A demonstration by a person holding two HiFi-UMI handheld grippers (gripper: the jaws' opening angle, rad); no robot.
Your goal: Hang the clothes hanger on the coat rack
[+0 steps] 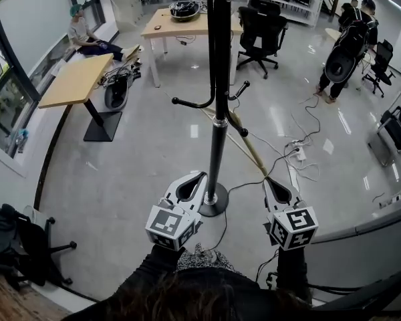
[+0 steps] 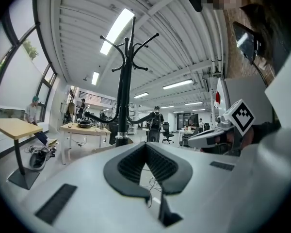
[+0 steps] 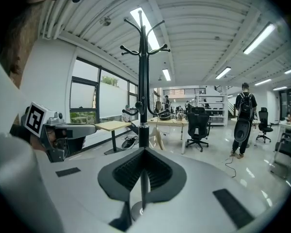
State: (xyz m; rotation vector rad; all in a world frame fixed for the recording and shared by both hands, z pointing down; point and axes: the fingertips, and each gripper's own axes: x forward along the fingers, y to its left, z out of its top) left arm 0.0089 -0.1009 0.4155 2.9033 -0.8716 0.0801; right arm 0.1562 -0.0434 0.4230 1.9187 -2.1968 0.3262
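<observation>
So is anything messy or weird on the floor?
Yes. Loose cables and a power strip sprawl over the open floor, right of the coat rack in the head view. They look like a tripping risk.

White-shelled left tongs (image 1: 200,176) and right tongs (image 1: 268,180), black ribbed pads (image 2: 160,162) inside teardrop-shaped tips, cubes (image 1: 168,225) bearing black-and-white square markers behind each, long black sleeves (image 1: 150,266)
</observation>
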